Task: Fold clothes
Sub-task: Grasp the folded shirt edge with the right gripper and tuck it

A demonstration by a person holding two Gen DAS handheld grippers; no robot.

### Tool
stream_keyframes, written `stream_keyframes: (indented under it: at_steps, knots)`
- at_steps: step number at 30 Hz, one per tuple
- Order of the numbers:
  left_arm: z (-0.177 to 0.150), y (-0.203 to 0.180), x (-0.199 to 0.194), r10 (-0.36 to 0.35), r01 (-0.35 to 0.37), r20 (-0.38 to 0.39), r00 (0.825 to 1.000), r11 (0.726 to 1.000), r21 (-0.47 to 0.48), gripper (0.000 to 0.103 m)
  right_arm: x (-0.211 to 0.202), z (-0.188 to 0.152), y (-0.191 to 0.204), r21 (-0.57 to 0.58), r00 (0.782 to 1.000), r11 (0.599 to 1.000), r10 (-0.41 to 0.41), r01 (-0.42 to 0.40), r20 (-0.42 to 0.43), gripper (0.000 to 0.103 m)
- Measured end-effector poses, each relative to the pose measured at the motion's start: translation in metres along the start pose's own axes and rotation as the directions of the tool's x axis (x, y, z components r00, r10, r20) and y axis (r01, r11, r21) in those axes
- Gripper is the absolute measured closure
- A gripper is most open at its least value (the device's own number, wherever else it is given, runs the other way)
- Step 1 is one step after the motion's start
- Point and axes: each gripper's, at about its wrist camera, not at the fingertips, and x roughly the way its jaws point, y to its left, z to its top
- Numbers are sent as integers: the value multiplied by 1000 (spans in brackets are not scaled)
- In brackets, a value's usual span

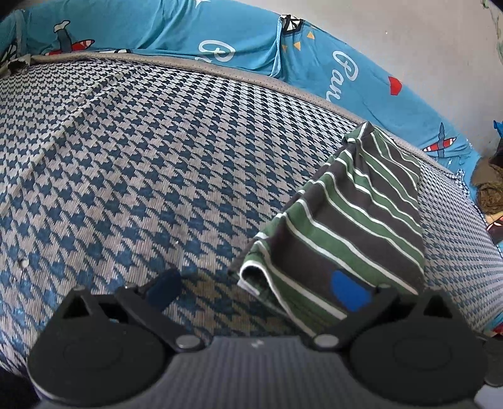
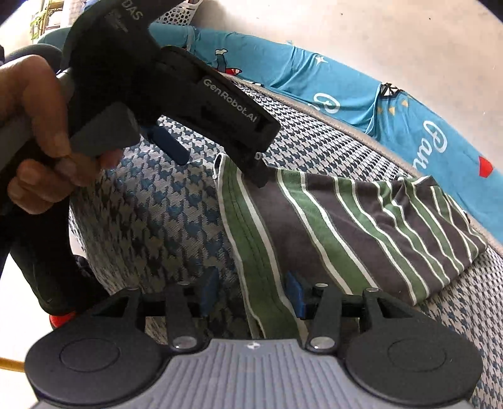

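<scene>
A: Starting at the left of the right wrist view, what is showing?

B: A hand (image 2: 37,132) is gripping the handle of the left gripper (image 1: 256,291), whose black body is reaching in over the houndstooth mat (image 2: 163,214). Its 2 blue pads are standing wide apart in the left wrist view, with nothing pinched: 1 is hanging over bare mat, the other is sitting over the near end of the striped garment (image 1: 349,220).

A: And that garment?

B: It is lying folded on the mat, toward the right side in both views, grey and green with thin white stripes. Its far end is reaching close to the mat's grey border, and the blue printed sheet (image 1: 220,34) is running behind that.

A: The right gripper (image 2: 251,294)?

B: It is hovering at the garment's near edge, its 2 blue pads part-way spread. A green and white band of the cloth is passing between them, but gaps are showing on both sides, so the pads are not pressing it.

A: Further right?

B: Only more mat and a pale wall (image 2: 345,28).
</scene>
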Motion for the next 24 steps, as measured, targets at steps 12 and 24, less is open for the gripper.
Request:
stream_keyframes:
  at_steps: [12, 24]
  knots:
    - [0, 5, -5, -146, 142, -22, 989, 982, -121, 0, 5, 8, -28, 221, 1000, 975, 12, -16, 20, 90]
    - [-3, -17, 13, -289, 270, -65, 955, 940, -209, 0, 6, -1, -86, 620, 990, 772, 106, -141, 92, 91]
